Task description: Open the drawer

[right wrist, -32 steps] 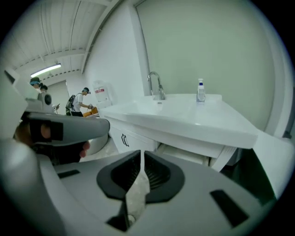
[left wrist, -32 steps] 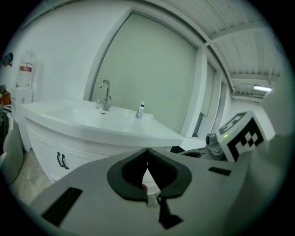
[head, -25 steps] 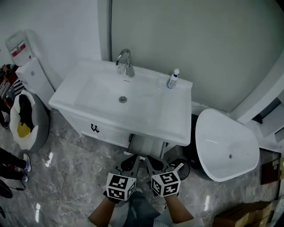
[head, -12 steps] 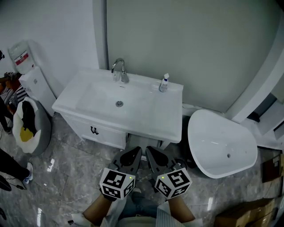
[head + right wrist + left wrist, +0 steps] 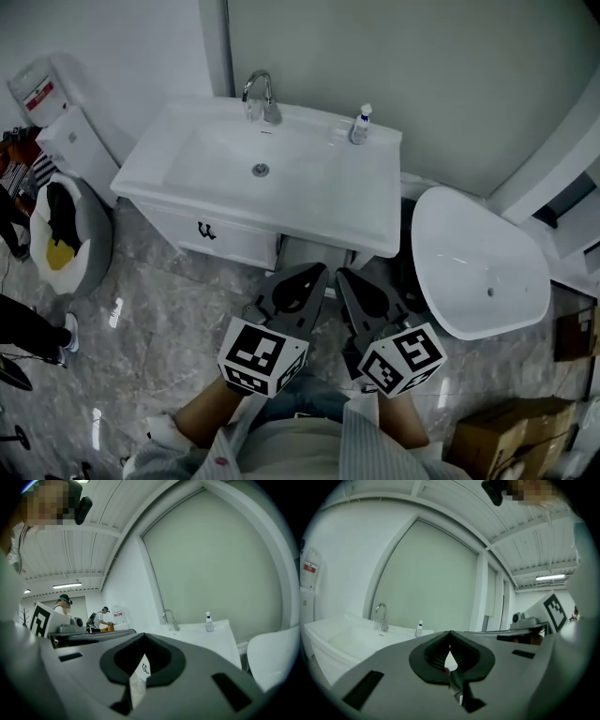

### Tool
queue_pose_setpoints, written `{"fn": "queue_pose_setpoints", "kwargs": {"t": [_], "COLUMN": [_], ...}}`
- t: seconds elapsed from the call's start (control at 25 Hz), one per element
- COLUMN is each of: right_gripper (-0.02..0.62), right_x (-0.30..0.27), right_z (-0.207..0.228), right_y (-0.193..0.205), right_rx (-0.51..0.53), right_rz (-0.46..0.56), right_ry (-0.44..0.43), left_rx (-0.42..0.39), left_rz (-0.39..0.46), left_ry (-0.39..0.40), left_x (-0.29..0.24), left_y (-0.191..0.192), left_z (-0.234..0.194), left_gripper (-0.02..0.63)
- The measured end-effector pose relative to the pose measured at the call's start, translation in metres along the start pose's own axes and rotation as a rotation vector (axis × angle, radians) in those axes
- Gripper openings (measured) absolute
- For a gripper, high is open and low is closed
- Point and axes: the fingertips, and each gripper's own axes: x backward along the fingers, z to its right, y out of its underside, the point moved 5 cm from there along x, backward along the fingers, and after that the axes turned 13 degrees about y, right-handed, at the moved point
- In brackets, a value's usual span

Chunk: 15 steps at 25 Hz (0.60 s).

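The drawer [image 5: 225, 242] is in the front of the white vanity [image 5: 370, 220], at its left part under the sink [image 5: 246, 169], and it is closed, with its small black handle [image 5: 204, 230] showing. Both grippers are held above the marble floor [image 5: 169, 319], side by side, to the lower right of the drawer and well apart from it. The left gripper [image 5: 317, 272] has its jaws together with nothing in them, and the right gripper [image 5: 343, 275] is the same. On the vanity top a faucet [image 5: 265, 94] and a small bottle [image 5: 360, 124] stand near the wall. A large white basin [image 5: 478, 267] stands just beside the vanity on the right. On the left there is a grey round seat [image 5: 66, 239] with something yellow and black in it, perhaps a cushion. A cardboard box [image 5: 497, 441] lies at the lower right.
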Motion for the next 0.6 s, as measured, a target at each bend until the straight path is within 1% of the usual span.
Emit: {"fn": "queue_pose_setpoints", "kwargs": {"t": [0.24, 0.44, 0.6], "right_gripper": [0.009, 0.009, 0.009], "right_x": [-0.006, -0.01, -0.013], "right_z": [-0.005, -0.011, -0.013], "right_y": [0.002, 0.003, 0.005], "right_rx": [-0.007, -0.005, -0.028], "right_rz": [-0.017, -0.017, -0.024], "right_ry": [-0.01, -0.02, -0.033], "left_rx": [-0.021, -0.037, -0.041], "left_rz": [-0.033, -0.038, -0.056], "left_ry": [0.007, 0.007, 0.008], "left_x": [0.005, 0.01, 0.01], "left_y": [0.002, 0.002, 0.005], "left_z": [-0.007, -0.008, -0.011], "left_gripper": [0.017, 0.017, 0.017]}}
